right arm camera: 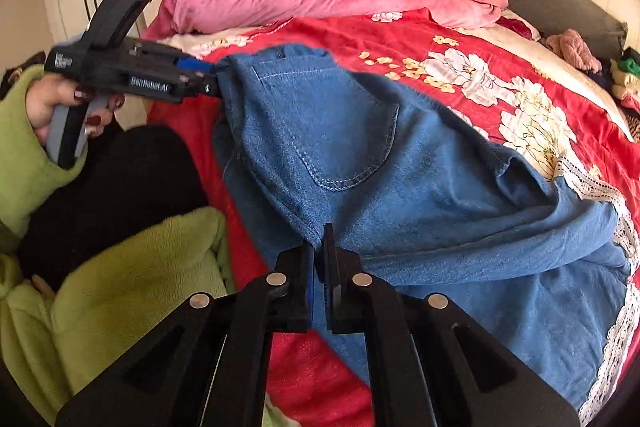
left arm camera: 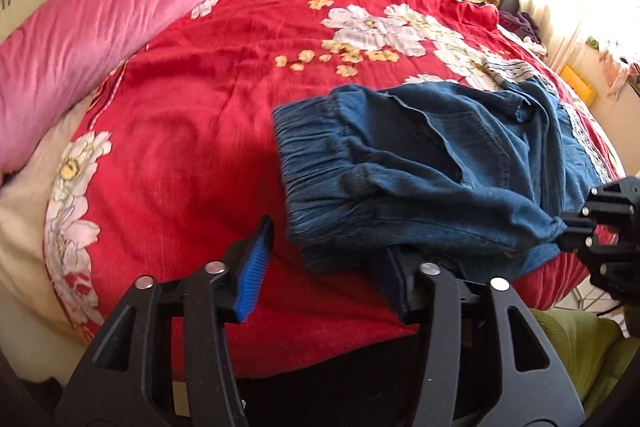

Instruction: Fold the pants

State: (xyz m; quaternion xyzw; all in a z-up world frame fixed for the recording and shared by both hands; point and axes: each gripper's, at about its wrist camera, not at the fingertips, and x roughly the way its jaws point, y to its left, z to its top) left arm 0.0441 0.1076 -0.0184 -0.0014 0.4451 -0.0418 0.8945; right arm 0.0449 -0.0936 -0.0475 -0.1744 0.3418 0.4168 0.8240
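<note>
On a bed [left arm camera: 180,131], the right tongs [right arm camera: 319,247] pinch the denim pants [right arm camera: 360,163] near the crotch, while the left tongs [left arm camera: 324,247] stand spread at the waistband just ahead. The first fold appears underway; next, likely, the waistband needs regripping.

cloth on cloth, hard black plastic at the edges

pants [right arm camera: 360,155]: matt blue denim, stitched seams, white lace trim [right arm camera: 612,339]. bedspread [left arm camera: 192,115]: red printed cloth, slightly fuzzy. quilt [left arm camera: 80,39]: pink plush. sleeve [right arm camera: 132,275]: green fleece. left gripper [left arm camera: 324,259]: matt black plastic, ribbed blue pads [left arm camera: 254,271], shiny metal pins.
</note>
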